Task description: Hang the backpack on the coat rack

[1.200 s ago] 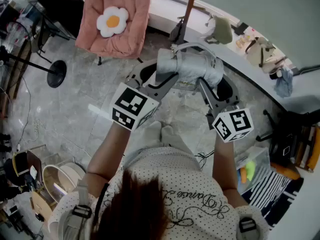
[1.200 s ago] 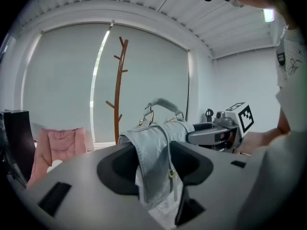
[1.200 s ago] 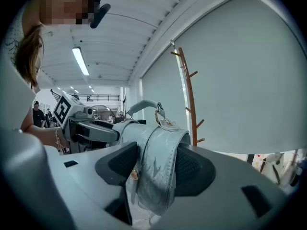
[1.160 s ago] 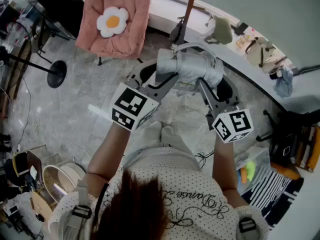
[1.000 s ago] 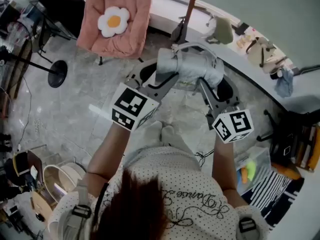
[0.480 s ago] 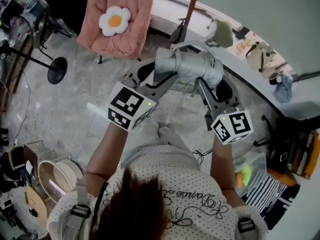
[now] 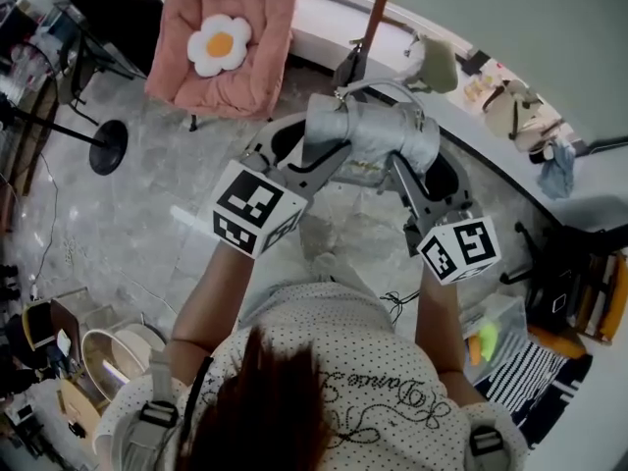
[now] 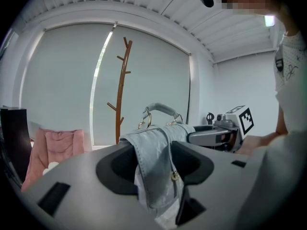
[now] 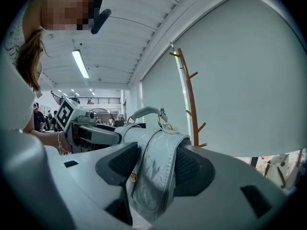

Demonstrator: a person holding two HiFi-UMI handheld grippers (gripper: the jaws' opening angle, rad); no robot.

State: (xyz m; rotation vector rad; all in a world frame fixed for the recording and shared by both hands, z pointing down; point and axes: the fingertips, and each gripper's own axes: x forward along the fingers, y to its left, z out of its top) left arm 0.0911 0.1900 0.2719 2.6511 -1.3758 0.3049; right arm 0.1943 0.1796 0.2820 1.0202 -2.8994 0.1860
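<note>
I hold a pale grey-blue backpack (image 7: 368,133) in the air between both grippers. My left gripper (image 7: 312,151) is shut on one of its straps (image 8: 153,169); my right gripper (image 7: 404,165) is shut on the other strap (image 9: 156,176). The bag's top handle (image 8: 160,109) with gold rings stands up between them. The brown wooden coat rack (image 8: 122,87) rises ahead of the bag, its pole (image 7: 378,13) beyond the backpack in the head view, and its pegs (image 9: 188,75) show bare against a pale blind.
A pink chair (image 7: 231,37) with a flower cushion stands at the far left. A white ledge (image 7: 491,135) with bags and shoes curves along the right. A black stand base (image 7: 106,147) is on the marble floor at left. Baskets and clutter sit near my feet.
The backpack and both grippers have hardly moved; the view swayed slightly and returned. Both grippers keep their hold on the straps.
</note>
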